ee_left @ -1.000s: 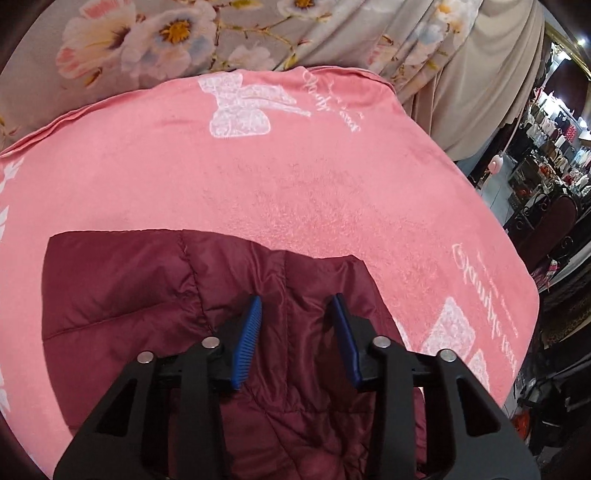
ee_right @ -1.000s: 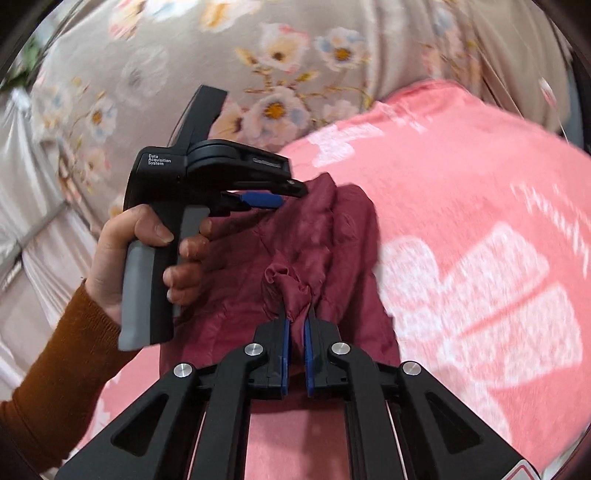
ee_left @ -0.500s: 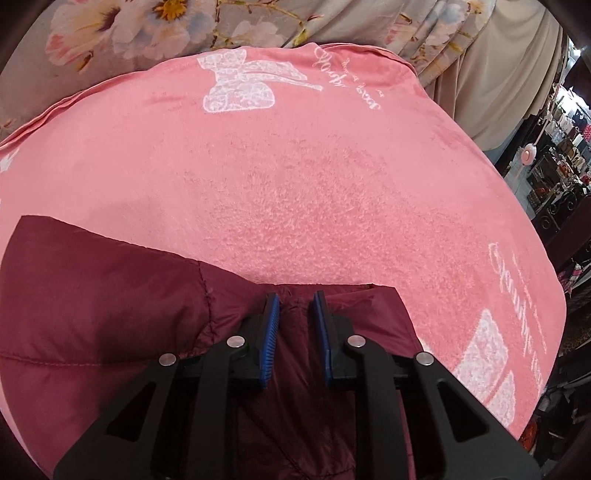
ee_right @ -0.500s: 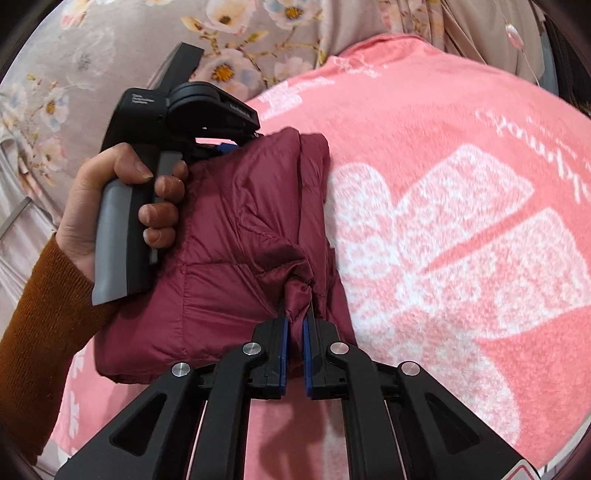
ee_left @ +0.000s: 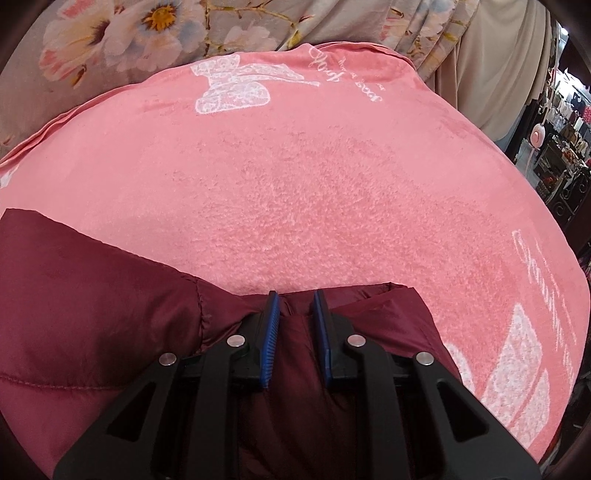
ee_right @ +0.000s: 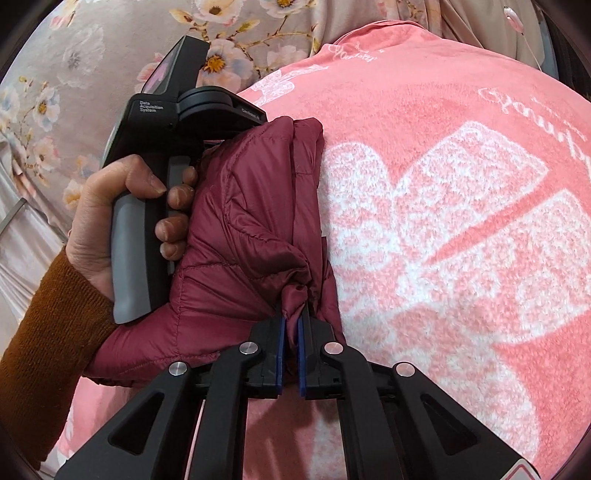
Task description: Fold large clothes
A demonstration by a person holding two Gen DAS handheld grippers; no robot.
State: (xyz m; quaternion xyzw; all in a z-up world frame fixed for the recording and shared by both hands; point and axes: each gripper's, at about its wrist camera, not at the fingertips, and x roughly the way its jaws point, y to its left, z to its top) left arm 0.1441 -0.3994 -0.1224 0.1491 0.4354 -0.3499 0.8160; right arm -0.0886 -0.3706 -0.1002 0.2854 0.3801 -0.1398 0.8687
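A maroon quilted jacket (ee_left: pixel 110 295) lies folded on a pink blanket (ee_left: pixel 295 184). In the left wrist view my left gripper (ee_left: pixel 295 299) is shut on a thick fold at the jacket's edge, its blue pads pressing the cloth. In the right wrist view my right gripper (ee_right: pixel 291 317) is shut on a bunched corner of the jacket (ee_right: pixel 240 221). The left tool's body (ee_right: pixel 155 177), held by a hand in an orange sleeve, sits at the jacket's far left side.
The pink blanket (ee_right: pixel 443 221) with white bow prints covers the surface. A floral curtain (ee_left: pixel 147 29) hangs behind it. A beige drape (ee_left: pixel 498 74) and dark shop shelves (ee_left: pixel 561 166) lie to the right.
My left gripper closed from open onto the jacket's edge. Both grippers moved forward with the jacket, which now lies flatter and more compact. The right grip is unchanged.
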